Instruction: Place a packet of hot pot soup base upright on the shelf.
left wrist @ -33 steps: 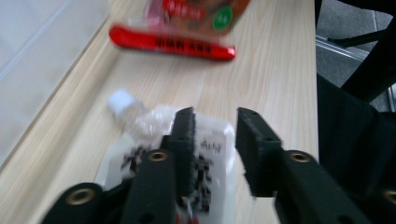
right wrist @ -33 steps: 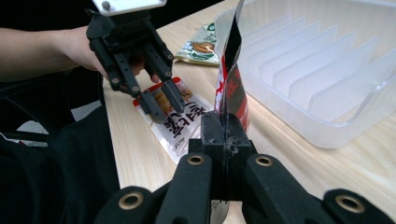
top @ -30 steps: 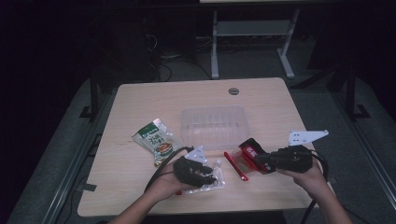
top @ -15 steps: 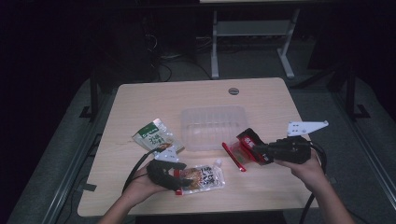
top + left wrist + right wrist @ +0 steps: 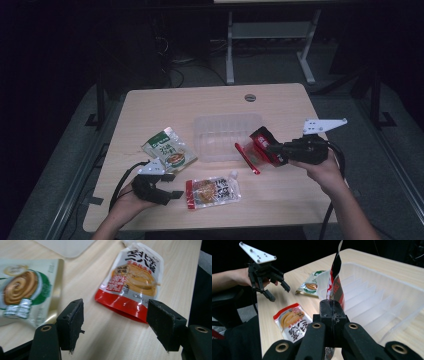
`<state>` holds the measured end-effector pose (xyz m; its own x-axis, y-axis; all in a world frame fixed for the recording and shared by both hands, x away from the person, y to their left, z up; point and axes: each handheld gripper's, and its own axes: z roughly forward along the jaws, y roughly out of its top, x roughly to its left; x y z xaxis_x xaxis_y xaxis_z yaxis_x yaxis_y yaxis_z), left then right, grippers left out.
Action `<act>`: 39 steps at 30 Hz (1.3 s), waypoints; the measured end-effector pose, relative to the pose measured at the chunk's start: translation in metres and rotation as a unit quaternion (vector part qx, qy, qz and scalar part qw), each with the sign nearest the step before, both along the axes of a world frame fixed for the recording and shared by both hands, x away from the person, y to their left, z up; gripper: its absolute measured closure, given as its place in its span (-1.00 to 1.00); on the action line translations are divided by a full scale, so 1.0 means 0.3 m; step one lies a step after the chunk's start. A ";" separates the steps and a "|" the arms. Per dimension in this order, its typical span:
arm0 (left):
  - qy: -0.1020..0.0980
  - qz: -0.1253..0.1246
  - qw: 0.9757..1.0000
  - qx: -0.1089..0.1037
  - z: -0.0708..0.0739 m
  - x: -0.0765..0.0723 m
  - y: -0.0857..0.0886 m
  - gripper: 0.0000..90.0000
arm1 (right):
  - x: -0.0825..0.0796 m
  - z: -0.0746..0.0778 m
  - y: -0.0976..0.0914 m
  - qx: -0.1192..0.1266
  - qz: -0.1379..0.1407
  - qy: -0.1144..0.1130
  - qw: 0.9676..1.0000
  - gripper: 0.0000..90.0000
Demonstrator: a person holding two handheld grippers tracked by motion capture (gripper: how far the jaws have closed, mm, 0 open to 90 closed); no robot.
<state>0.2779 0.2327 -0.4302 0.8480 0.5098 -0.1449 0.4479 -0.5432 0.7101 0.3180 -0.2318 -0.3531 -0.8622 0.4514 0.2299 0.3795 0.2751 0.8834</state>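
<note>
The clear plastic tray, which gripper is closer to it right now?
Right. The right gripper holds a red pouch at the clear plastic tray's right end; the left gripper, open, sits back near the table's front edge.

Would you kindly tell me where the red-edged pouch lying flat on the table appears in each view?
High view: the red-edged pouch lies low at centre, just right of the left gripper.
Left gripper view: upper centre-right, beyond the open jaws.
Right gripper view: lower left, beside the jaws.
Shared landmark: the green pouch.
</note>
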 end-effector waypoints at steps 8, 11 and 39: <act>-0.008 0.013 1.000 -0.007 0.006 0.007 0.012 -0.34 | 0.047 0.042 0.033 0.006 -0.004 -0.012 1.000 1.00; -0.011 0.016 1.000 -0.009 0.008 0.010 0.016 -0.34 | 0.069 0.049 0.047 0.009 -0.008 -0.014 1.000 1.00; -0.024 0.011 1.000 0.001 0.003 0.014 0.013 -0.40 | 0.221 0.139 0.190 0.022 -0.027 -0.030 0.999 1.00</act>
